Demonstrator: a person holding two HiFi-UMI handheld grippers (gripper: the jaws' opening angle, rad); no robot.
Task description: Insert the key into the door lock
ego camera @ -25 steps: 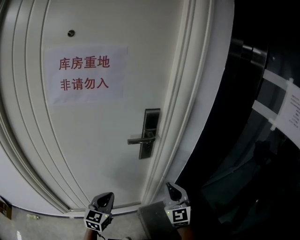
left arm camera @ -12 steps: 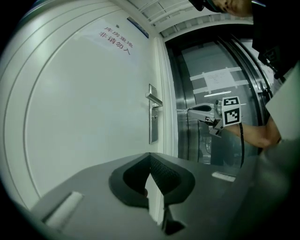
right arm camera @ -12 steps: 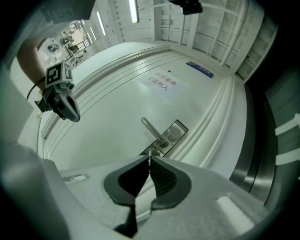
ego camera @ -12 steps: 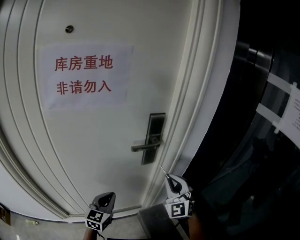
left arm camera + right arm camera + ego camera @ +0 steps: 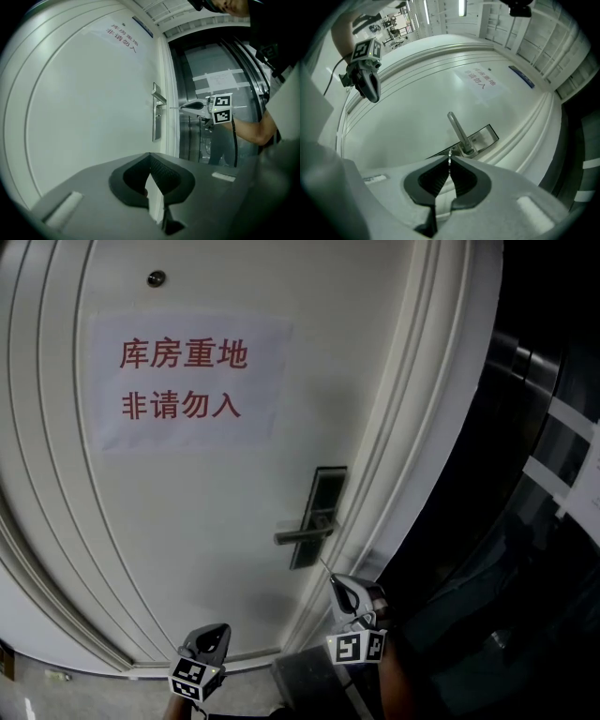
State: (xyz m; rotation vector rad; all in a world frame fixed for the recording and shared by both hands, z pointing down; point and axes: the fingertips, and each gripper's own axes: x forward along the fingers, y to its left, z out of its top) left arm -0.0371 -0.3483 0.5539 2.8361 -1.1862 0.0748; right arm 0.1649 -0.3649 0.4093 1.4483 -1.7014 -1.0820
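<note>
Left gripper [image 5: 216, 632] low, left of the lock, jaws closed, empty. Lock plate [image 5: 322, 493] on door [image 5: 187, 502]: nothing inserted. Right gripper [image 5: 337, 583] near it, clamped on key [image 5: 449, 158], blade aimed at plate. Left to do: align, insert.

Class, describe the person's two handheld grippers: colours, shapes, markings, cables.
Both the left gripper and right gripper are grey, tapering to beak-like tips with black ribbed pads. Each carries a white cube with black square markers. A black cable hangs from the right one.
</note>
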